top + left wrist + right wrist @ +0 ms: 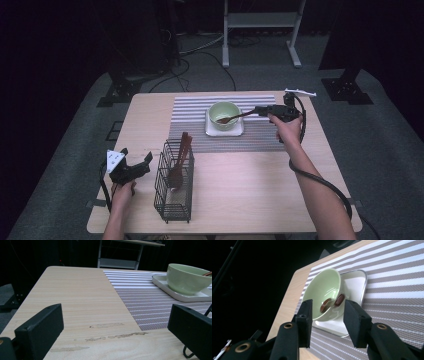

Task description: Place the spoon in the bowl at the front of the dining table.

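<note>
Resting spoon (235, 117) in bowl (223, 115), right tool (258, 111) half-open.

1. A placemat (225, 122) lies on the far middle of the table (250, 185).
2. A tray (225, 131) sits on the placemat, with a bowl (223, 114) on it.
3. A spoon (235, 118) rests in the bowl, its handle pointing right.
4. A wire basket (173, 182) stands nearer, left of centre, holding utensils (180, 160).
</note>
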Demonstrator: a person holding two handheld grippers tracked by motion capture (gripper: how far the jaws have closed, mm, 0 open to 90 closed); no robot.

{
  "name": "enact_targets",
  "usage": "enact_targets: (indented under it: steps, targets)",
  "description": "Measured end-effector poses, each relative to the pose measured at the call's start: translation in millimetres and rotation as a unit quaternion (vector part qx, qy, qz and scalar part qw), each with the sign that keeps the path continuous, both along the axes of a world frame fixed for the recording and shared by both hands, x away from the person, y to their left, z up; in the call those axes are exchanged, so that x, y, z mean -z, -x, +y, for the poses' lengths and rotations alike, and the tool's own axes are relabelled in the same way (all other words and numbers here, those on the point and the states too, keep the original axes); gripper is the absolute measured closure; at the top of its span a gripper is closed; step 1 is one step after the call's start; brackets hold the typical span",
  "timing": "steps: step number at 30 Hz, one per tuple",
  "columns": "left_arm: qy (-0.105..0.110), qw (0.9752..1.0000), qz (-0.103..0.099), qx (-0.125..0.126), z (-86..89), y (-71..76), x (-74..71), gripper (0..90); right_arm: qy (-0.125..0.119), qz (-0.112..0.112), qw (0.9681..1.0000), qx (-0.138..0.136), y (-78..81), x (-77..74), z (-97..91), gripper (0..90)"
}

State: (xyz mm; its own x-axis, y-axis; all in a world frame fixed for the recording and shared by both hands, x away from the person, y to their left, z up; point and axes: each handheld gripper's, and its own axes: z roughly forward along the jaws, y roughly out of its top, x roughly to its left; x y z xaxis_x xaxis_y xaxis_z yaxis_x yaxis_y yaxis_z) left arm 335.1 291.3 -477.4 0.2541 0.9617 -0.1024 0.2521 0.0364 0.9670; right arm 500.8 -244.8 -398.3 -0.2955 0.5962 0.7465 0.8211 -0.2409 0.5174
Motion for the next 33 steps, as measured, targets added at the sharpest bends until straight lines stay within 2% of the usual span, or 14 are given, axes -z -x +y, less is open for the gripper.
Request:
enact_targets:
  steps: [3,6,9,12,27,33]
  targets:
    - [-0.001,1.0,0.0,0.0,-0.2,0.2,0.0,0.0,-0.005,-0.004,1.0,-0.006,3.5,0.2,0.9,53.5]
    - [-0.002,1.0,0.0,0.0,-0.3,0.1,-0.1,0.0,-0.001,-0.001,0.9999,-0.013,8.1,1.6,3.9,49.9]
    - [-0.002,1.0,0.0,0.0,-0.3,0.3,0.0,0.0,-0.006,0.003,0.9998,-0.018,9.5,2.9,4.9,48.7]
    - [-0.002,1.0,-0.001,0.001,-0.3,0.2,-0.1,0.0,0.004,0.001,0.9998,-0.022,11.0,4.8,6.5,47.0]
    - [-0.009,1.0,-0.002,0.003,-0.8,0.4,-0.1,0.0,0.004,0.009,0.9989,-0.047,24.1,18.0,12.3,41.6]
    - [-0.004,1.0,0.0,0.001,-0.5,0.3,-0.1,0.0,0.005,0.007,0.9982,-0.059,31.6,21.0,13.7,38.4]
